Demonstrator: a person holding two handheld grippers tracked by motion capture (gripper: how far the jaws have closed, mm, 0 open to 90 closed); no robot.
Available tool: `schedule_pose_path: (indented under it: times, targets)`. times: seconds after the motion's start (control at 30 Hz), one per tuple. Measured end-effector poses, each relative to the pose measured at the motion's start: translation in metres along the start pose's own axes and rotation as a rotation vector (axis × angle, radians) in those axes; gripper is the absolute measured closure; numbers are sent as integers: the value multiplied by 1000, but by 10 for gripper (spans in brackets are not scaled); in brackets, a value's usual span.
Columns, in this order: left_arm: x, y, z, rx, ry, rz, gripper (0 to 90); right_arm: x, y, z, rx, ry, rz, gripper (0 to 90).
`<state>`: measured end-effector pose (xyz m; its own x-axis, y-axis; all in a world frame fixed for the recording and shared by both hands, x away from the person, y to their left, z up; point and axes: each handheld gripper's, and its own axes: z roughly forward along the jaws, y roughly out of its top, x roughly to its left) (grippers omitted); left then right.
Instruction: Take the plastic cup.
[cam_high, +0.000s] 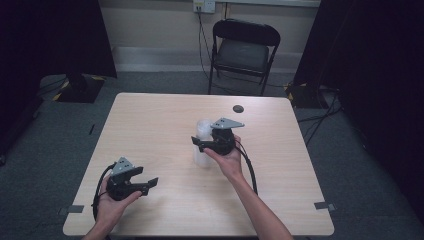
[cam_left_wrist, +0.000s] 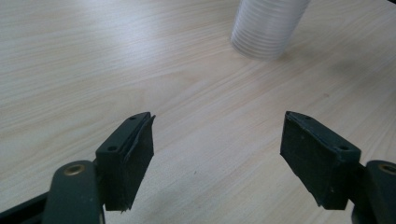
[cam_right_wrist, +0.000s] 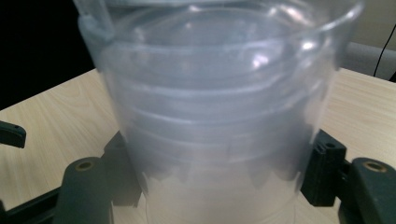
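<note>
A stack of clear ribbed plastic cups (cam_high: 203, 129) stands upright near the middle of the light wooden table (cam_high: 150, 120). My right gripper (cam_high: 199, 145) comes at it from the right, held in a hand. In the right gripper view the cup stack (cam_right_wrist: 219, 107) sits between the two black jaws, and both pads (cam_right_wrist: 322, 172) press its sides. My left gripper (cam_high: 147, 177) rests near the table's front left, open and holding nothing. In the left gripper view its jaws (cam_left_wrist: 217, 149) stand wide apart over bare wood, with the base of the cup stack (cam_left_wrist: 268, 28) farther off.
A small dark round disc (cam_high: 238, 108) lies on the table behind the cups. A black folding chair (cam_high: 245, 47) stands beyond the far edge. Dark curtains flank the room, and cables trail on the grey floor.
</note>
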<state>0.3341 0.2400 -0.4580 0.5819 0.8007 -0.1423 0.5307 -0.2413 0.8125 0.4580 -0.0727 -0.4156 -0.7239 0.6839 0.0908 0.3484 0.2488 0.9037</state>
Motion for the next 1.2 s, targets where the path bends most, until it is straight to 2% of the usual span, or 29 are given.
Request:
schedule_pose_path:
  times: [0.17,0.23,0.6,1.2]
  targets:
    - [0,0,0,-2,8,-4,278,0,4,-1,-9,3,5,309]
    - [-1,0,1,3,24,-2,282,0,5,-2,-14,6,11,310]
    - [-2,0,1,11,19,13,282,1,13,-7,-36,4,2,314]
    - [-1,0,2,14,11,7,273,2,27,-12,-62,3,3,320]
